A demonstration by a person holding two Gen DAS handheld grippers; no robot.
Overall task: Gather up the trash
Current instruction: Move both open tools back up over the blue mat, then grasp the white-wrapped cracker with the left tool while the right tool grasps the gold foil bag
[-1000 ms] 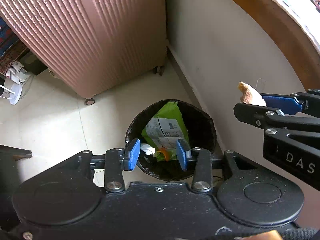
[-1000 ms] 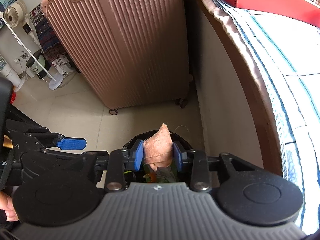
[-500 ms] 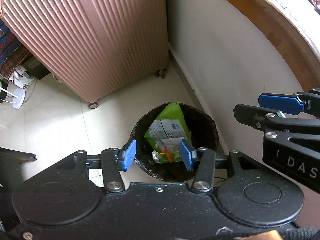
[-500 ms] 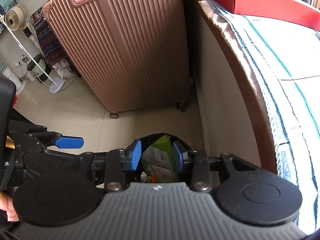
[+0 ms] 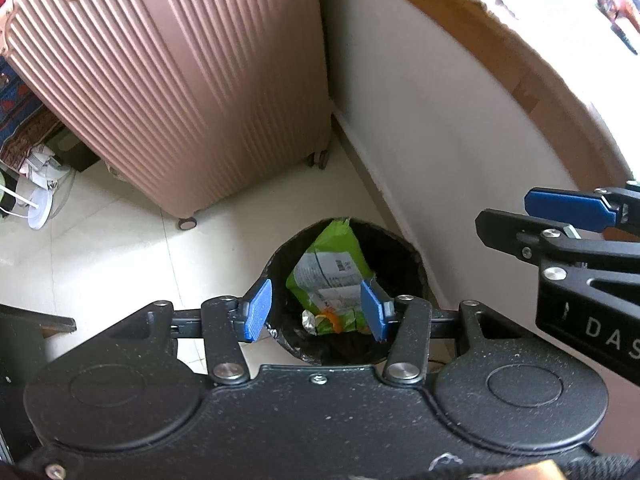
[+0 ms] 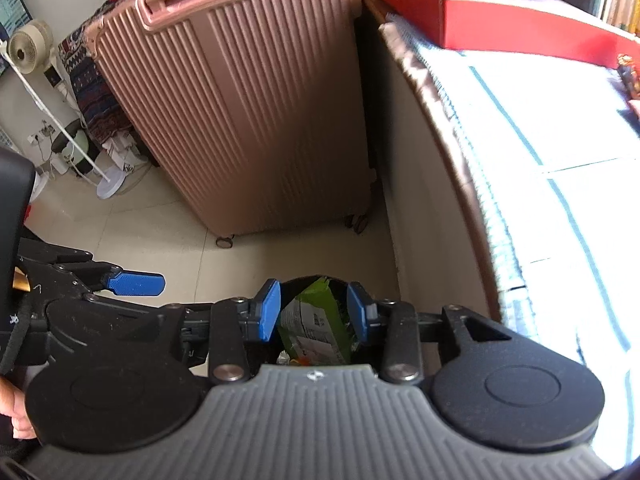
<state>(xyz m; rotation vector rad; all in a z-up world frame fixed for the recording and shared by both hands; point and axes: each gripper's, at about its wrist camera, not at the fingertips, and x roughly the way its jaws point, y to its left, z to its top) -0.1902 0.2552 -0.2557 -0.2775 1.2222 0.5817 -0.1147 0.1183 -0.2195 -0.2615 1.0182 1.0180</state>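
At far left a pink suitcase (image 5: 172, 92) stands on the tiled floor. Nearer, the left gripper (image 5: 316, 308) hangs over the black trash bin (image 5: 404, 252), jaws parted with nothing between them. A green wrapper (image 5: 328, 276) lies inside the bin. To the right, the right gripper (image 6: 314, 312) is likewise spread and empty above the bin.

Pale tiled floor (image 5: 120, 240) carries a black-lined trash bin (image 5: 404, 248) near the wall, a pink suitcase (image 5: 180, 80) just behind.
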